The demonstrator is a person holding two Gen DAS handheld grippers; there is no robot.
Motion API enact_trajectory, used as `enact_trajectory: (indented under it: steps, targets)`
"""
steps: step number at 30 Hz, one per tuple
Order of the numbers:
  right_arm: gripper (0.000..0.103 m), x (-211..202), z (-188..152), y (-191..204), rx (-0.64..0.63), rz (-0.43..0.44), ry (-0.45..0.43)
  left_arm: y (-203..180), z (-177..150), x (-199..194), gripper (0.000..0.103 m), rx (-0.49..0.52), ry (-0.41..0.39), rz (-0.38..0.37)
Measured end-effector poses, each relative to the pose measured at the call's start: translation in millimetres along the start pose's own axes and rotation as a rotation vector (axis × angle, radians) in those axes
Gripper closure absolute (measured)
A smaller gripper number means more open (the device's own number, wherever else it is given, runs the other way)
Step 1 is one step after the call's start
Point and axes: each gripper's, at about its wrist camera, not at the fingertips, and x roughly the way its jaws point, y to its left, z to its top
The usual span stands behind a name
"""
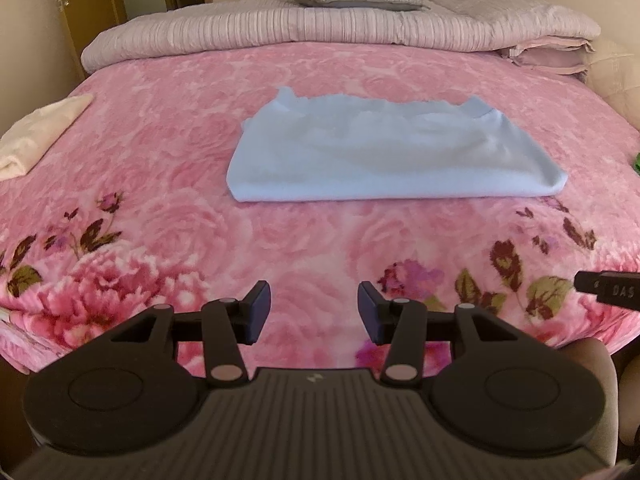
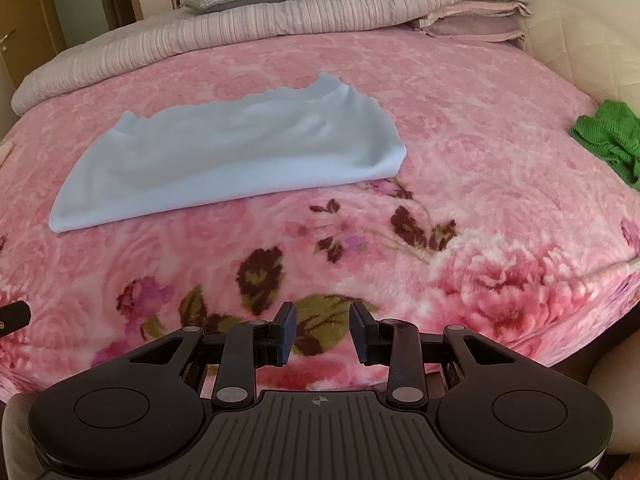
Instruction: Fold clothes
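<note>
Both grippers, left (image 1: pixel 314 312) and right (image 2: pixel 323 334), hover with jaws released and empty over the bed's (image 1: pixel 160 152) near edge, the light-blue garment (image 1: pixel 394 152) lying folded ahead, long axis crosswise, neither gripper clearly nearer

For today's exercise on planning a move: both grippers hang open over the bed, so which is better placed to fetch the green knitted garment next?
Probably the right gripper. The green garment lies at the bed's right edge, well inside its view; the left gripper sees only a sliver, and faces the blue cloth.
</note>
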Motion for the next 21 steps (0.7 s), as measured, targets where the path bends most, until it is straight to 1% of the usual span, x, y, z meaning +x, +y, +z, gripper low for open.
enact_trajectory:
  steps: [16, 17, 21]
  targets:
    - [0.070, 13.3, 7.4, 6.1, -0.050, -0.024, 0.007, 6.7, 0.3, 19.5, 0.059, -0.013, 0.042, 0.011]
    - [0.070, 15.5, 8.0, 2.9, -0.032, -0.008, 0.008, 7.2, 0.6, 21.3, 0.059, -0.014, 0.043, 0.012]
    - [0.070, 27.5, 11.0, -19.4, 0.104, 0.106, 0.008, 11.9, 3.0, 29.1, 0.059, -0.029, 0.042, 0.000]
